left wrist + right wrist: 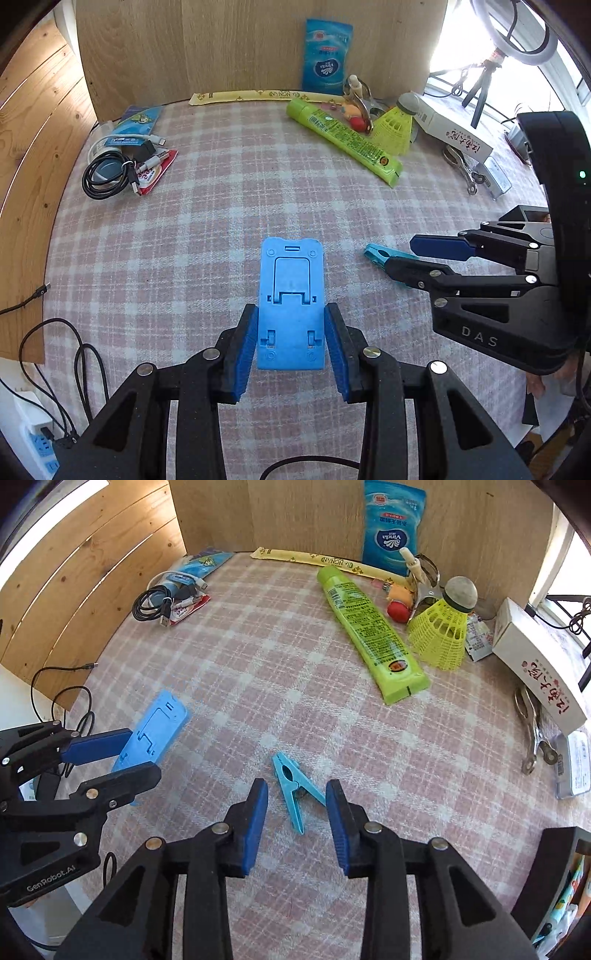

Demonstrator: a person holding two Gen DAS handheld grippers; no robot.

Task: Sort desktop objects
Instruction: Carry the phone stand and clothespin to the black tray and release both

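A: Left gripper [290, 345] build? Colours, hardware.
B: Matte black linkage arms with triangular cut-outs. Round silver pivot screws at each joint. Fingers [245, 354] carry blue ribbed pads on black backing.
A: Right gripper [297, 825] the same?
B: Same layout: black arms, silver screws, blue pads. From the left camera its body reads "DAS" in pale letters, with a tall black housing above it showing a small green light.
A: Any marking on the left one?
B: "GenRobot.AI" in white on its black side plate, seen from the right camera.
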